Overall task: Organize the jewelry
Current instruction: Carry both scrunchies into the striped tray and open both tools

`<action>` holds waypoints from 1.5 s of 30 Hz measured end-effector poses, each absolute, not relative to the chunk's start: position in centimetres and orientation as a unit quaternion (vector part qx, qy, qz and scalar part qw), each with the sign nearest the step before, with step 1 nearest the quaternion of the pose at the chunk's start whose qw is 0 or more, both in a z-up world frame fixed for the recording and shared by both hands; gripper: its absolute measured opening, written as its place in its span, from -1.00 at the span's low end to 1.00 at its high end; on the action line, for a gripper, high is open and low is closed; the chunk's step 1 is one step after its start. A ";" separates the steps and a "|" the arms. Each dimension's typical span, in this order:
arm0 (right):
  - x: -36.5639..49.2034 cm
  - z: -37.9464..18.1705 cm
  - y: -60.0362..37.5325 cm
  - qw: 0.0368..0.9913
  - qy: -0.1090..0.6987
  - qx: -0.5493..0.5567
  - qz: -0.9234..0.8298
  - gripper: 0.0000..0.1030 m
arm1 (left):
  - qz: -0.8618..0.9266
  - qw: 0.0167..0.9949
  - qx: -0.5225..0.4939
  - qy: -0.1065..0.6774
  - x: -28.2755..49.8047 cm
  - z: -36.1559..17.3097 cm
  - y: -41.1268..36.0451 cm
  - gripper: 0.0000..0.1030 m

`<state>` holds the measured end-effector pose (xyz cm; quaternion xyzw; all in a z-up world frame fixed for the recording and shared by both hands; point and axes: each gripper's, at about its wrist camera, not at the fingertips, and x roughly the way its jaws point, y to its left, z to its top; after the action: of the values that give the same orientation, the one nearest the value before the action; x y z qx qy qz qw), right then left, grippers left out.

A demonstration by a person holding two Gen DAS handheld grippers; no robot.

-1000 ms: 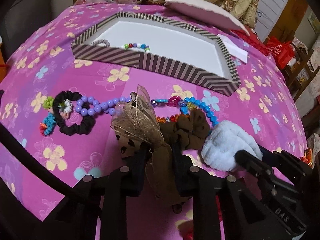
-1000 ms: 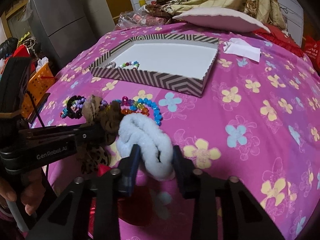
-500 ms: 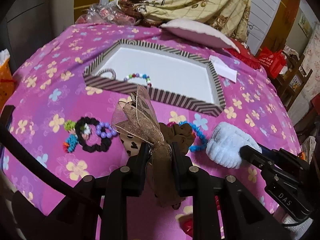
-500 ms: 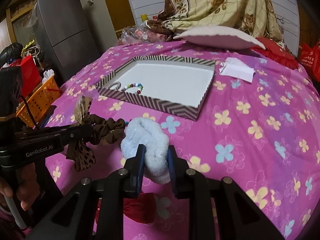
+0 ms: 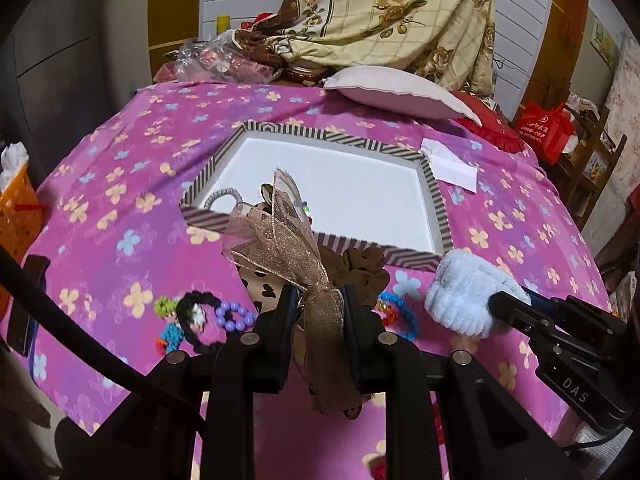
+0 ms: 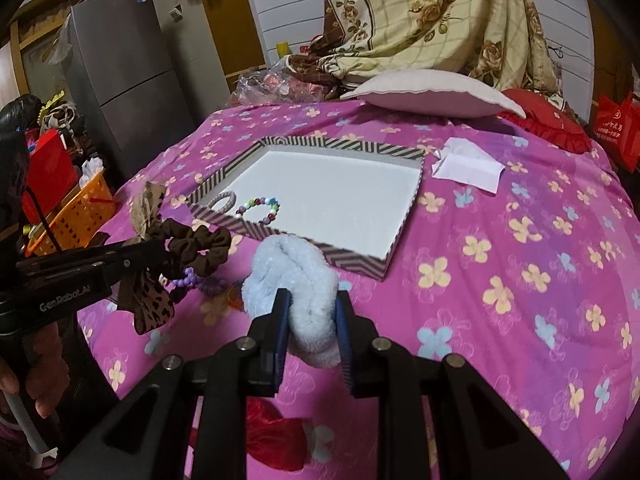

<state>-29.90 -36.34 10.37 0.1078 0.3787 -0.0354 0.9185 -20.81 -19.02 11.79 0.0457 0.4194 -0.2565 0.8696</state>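
Lifting: both loads are off the bed now; a second ago they sat low among the loose pieces, so I judge the carry to the box is under way.
Left hand-held gripper [image 5: 318, 306]: clamped on the brown bow scrunchie [image 5: 280, 248], held up in front of the near wall of the striped box [image 5: 434, 196].
Right hand-held gripper [image 6: 310, 326]: squeezed onto the white fluffy scrunchie [image 6: 290, 276], just short of the box's near wall.
Box count: two pieces inside, one grey hair tie [image 6: 222, 201] and one multicoloured bead bracelet [image 6: 260, 210], both in the near left corner.
Bed count: I make out one black scrunchie [image 5: 196, 316] with purple beads [image 5: 234, 317] beside it, and one blue bead strand [image 5: 400, 312]; others may be hidden.
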 end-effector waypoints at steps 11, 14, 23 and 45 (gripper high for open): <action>-27.0 11.4 -38.2 0.920 0.375 0.100 -0.054 -0.56 | -0.257 0.869 0.043 0.421 -16.6 12.8 -20.9 -0.69; -25.5 11.5 -39.3 0.918 0.377 0.104 -0.060 -0.56 | -0.259 0.867 0.041 0.424 -15.2 12.9 -21.9 -0.69; -20.8 10.2 -41.3 0.912 0.387 0.106 -0.084 -0.56 | -0.259 0.855 0.027 0.450 -10.5 11.8 -25.9 -0.69; -16.8 4.2 -42.0 0.888 0.439 0.102 -0.089 -0.29 | -0.224 0.833 0.060 0.503 -6.9 3.8 -29.7 -0.65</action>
<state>-16.82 -42.03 4.23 0.1018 0.4389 -0.0891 0.8883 -6.90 -29.72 3.82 0.0597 0.5032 -0.2236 0.8326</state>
